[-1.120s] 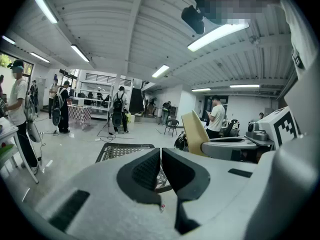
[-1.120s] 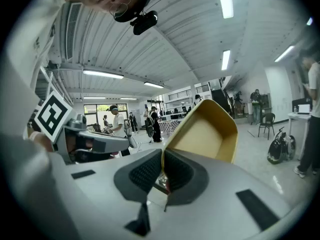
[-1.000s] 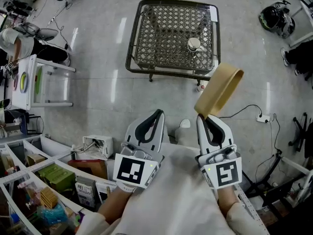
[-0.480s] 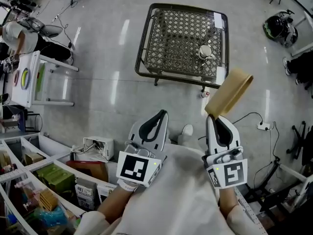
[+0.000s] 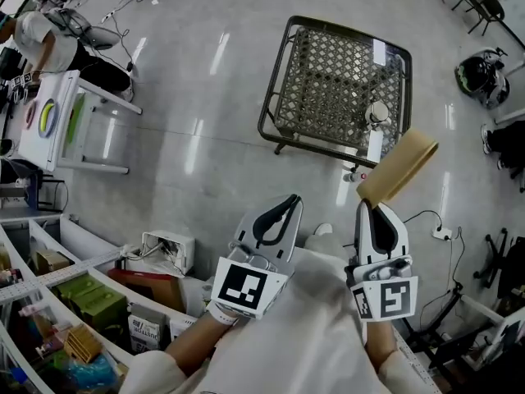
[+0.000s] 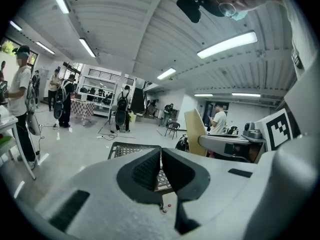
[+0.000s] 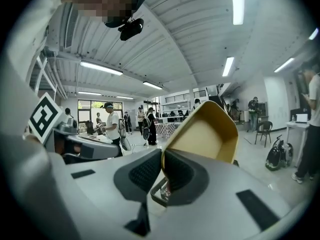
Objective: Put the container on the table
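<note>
Holding: container [image 5: 399, 164] pinched by one wall in the right gripper [image 5: 378, 209], with one pad inside that wall and one outside.
Container: tan and open-topped. It sticks out past the jaw tips and is tilted; the right gripper view looks into its open side [image 7: 212, 129].
Container position: in the air over the floor [image 5: 205, 162]. In the head view it sits just off the table's near right corner, not on the table.
Right gripper: jaws closed down to the thickness of the wall [image 7: 161, 159]. The marker cube faces the head camera.
Left gripper: jaws [image 5: 280, 207] brought together with nothing between them, confirmed in its own view [image 6: 160, 158]. It is beside the right gripper, apart from it and clear of the container.
Table: dark metal frame with a wire-mesh top [image 5: 328, 89], ahead of both grippers. It also shows low in the left gripper view [image 6: 125, 149].
On table: white cup [image 5: 378, 112] near the right edge.
Sleeves: white fabric runs from both grippers to the bottom of the head view.
Left of scene: white side table [image 5: 53, 150] with coloured rings on top, and a person [image 5: 37, 35] just beyond it.
Lower left: shelves [image 5: 57, 302] packed with boxes.
Right of scene: helmet [image 5: 478, 76] on the floor, well apart from the table.
Background: both gripper views show several people standing around a hall with strip lights overhead.
</note>
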A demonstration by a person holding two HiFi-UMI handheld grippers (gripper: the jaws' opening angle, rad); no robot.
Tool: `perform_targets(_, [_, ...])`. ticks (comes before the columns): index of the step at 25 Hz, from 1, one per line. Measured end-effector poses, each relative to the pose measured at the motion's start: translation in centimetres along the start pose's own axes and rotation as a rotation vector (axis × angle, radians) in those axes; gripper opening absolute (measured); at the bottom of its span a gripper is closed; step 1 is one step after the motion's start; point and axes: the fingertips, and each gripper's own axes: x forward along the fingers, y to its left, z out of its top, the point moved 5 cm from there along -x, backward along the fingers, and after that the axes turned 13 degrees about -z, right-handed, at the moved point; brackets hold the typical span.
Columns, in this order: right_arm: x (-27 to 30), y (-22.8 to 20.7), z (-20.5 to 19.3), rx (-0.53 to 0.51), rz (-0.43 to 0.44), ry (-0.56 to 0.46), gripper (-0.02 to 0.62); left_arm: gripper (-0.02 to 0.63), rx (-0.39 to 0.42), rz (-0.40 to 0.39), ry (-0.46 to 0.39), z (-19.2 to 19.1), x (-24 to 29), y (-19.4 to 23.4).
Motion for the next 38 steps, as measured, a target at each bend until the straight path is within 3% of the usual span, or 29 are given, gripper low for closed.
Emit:
perform_targets(6, [1.4, 1.3, 0.6, -0.007, -0.068, 0.008, 0.034, 0.032, 0.0, -0.015, -0.023, 0.7, -0.5, 3.8])
perform_targets(12, [3.8, 1.0, 1.2, -0.029, -0.055, 0.029, 0.034, 0.032, -0.041, 0.003, -0.035, 1.4, 0.8, 5.7])
perform_targets(23, [11.7, -2.9, 1.9, -0.062, 0.098, 0.031, 0.034, 0.032, -0.009, 0.113, -0.044, 3.9, 7.7, 8.5])
perform_targets(27, [14.6, -5.6, 2.3, -0.024, 0.137, 0.046, 0.034, 0.032, -0.012, 0.147, -0.041, 5.2, 11.3, 9.3])
perform_targets(38, [20.0, -11.5, 1.8, 0.0, 0.211, 0.079, 0.034, 0.032, 0.013, 0.201, 0.025, 6.8, 19.5, 10.6])
